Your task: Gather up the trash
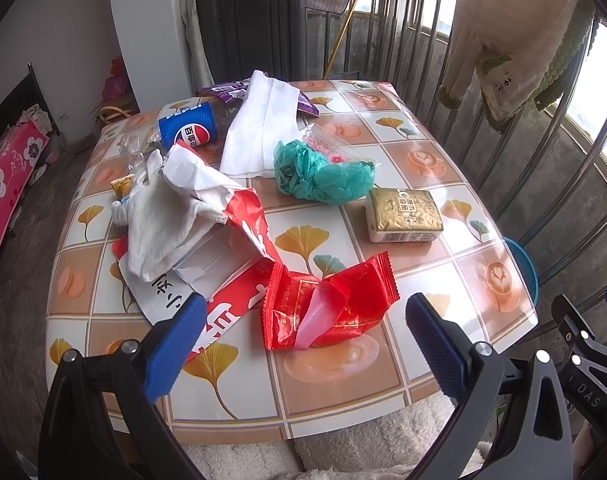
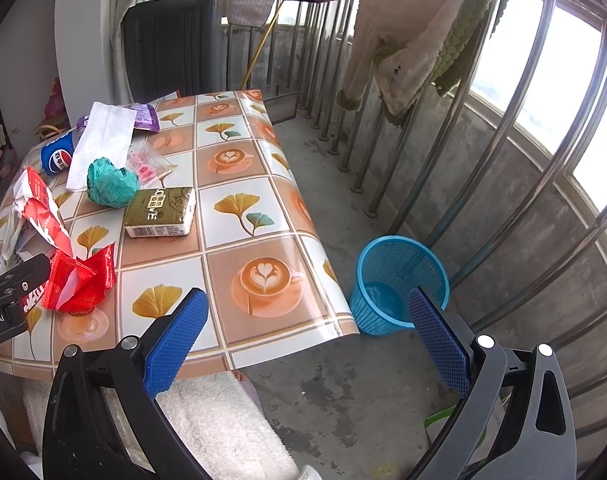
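Note:
Trash lies on the patterned table (image 1: 383,384): a red wrapper (image 1: 327,304), a red-and-white bag (image 1: 231,232) under a crumpled white cloth (image 1: 159,220), a green plastic bag (image 1: 319,172), a white tissue sheet (image 1: 259,128), a Pepsi bottle (image 1: 189,128) and a purple wrapper (image 1: 223,92). My left gripper (image 1: 303,344) is open and empty, just in front of the red wrapper. My right gripper (image 2: 307,340) is open and empty over the table's right front corner (image 2: 343,332). A blue mesh bin (image 2: 399,284) stands on the floor right of the table. The left gripper's body (image 2: 11,292) shows in the right wrist view.
A gold tissue pack (image 1: 403,216) lies on the table's right side. A clear pink packet (image 2: 147,164) lies by the green bag. Metal railings (image 2: 443,160) with hanging clothes (image 2: 415,36) run along the right. A dark cabinet (image 1: 251,28) stands behind the table.

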The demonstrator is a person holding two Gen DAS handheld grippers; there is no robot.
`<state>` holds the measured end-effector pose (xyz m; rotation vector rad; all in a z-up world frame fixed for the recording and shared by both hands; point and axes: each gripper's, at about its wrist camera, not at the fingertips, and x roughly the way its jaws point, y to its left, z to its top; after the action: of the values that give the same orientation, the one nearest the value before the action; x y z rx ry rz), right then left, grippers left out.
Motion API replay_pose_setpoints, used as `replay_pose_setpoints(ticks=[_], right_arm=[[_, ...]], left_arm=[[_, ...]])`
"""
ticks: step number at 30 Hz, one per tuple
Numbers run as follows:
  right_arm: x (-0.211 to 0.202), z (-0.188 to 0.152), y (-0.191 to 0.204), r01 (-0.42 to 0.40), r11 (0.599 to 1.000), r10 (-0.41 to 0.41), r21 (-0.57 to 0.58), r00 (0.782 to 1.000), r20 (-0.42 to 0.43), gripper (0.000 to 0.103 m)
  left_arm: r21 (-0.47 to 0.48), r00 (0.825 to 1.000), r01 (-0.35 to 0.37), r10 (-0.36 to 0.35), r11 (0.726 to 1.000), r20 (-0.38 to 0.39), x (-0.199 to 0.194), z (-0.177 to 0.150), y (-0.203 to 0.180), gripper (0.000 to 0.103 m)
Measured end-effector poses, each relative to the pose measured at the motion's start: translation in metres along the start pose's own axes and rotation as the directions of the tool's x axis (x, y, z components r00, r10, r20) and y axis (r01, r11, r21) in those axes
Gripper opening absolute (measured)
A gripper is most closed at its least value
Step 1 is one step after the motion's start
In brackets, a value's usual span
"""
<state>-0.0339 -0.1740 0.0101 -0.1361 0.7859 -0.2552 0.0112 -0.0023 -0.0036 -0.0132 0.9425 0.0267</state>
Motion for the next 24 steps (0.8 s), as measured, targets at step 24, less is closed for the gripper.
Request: replay_pose_setpoints(ticks=[24], right_arm=[[0.0031,-0.0005,0.0059,-0.013,1.000,0.013,0.005,1.000,-0.003,0.096]], left_arm=[[-0.007,1.000,-0.013,0.013,1.000,-0.018,0.0041,-0.0027,0.0030,0.097]])
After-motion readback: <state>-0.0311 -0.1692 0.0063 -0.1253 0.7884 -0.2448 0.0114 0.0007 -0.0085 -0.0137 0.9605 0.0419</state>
